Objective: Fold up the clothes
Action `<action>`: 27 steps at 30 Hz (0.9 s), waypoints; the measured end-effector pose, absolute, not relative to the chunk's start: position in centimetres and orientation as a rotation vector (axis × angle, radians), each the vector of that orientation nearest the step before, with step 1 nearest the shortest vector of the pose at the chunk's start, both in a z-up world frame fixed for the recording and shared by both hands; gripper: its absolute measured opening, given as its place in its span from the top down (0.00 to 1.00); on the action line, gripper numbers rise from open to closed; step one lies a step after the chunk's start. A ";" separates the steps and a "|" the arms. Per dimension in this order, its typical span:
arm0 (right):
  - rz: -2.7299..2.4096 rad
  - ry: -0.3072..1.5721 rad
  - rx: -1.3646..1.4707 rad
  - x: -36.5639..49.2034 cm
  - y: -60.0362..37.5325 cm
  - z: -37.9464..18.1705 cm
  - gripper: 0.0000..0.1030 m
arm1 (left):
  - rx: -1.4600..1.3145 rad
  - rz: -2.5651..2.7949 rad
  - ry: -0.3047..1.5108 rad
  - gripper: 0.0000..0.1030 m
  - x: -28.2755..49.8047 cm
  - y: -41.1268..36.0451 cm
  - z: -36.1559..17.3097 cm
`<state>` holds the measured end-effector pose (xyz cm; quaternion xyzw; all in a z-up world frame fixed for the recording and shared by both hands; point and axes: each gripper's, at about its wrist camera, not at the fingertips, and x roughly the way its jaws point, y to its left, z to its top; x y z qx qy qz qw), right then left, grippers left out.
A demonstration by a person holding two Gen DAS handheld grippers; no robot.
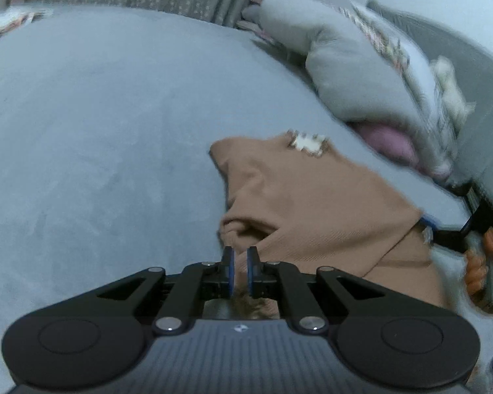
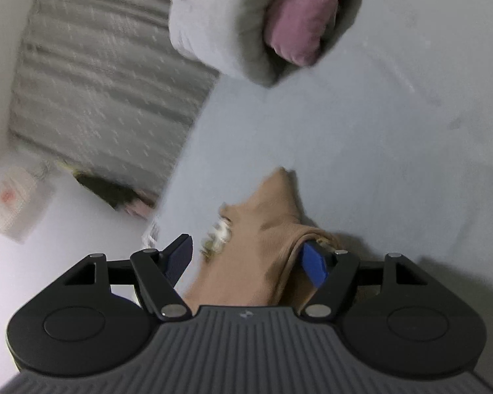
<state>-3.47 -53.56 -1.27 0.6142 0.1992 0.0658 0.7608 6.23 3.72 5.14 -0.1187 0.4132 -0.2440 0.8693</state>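
A tan garment [image 1: 312, 203] with a small white patch [image 1: 307, 141] lies crumpled on the grey-blue bed sheet [image 1: 98, 131]. My left gripper [image 1: 241, 262] is shut on a bunched fold at the garment's near edge, and tan cloth shows under the pads. In the right wrist view the same garment [image 2: 263, 262] runs between the wide-apart fingers of my right gripper [image 2: 246, 243], which is open. The cloth drapes over the blue right pad [image 2: 315, 262], while the left pad stands clear of it. A person's hand [image 1: 476, 269] holds the right gripper at the garment's far corner.
A rolled grey quilt [image 1: 345, 75] with a pink pillow [image 2: 302, 19] inside lies at the bed's far side. Grey patterned curtains [image 2: 98, 82] hang behind the bed. A white packet [image 2: 10, 197] sits at the left on a pale surface.
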 end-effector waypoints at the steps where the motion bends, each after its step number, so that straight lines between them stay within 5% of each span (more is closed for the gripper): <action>1: 0.136 0.426 1.373 -3.7 -53.7 -1.7 0.19 | -0.239 -0.511 0.870 0.94 6.2 3.5 5.1; 9: 0.114 0.526 1.124 -2.7 -53.2 0.9 0.20 | -0.096 -0.651 0.838 0.90 3.6 0.2 7.5; 13: 0.102 0.556 1.092 -2.6 -52.9 0.9 0.20 | -0.012 -0.745 0.880 0.70 1.7 -2.7 7.0; 18: 0.059 0.634 1.029 -2.9 -54.4 2.0 0.15 | 0.081 -0.666 0.908 0.72 1.6 -3.3 4.1; 21: -0.064 0.587 0.890 -4.3 -55.8 4.6 0.13 | 0.126 -0.637 0.872 0.95 1.5 -3.2 4.0; 27: 0.084 0.547 0.815 -4.1 -53.8 6.5 0.12 | 0.102 -0.657 0.862 1.00 1.2 -2.4 4.0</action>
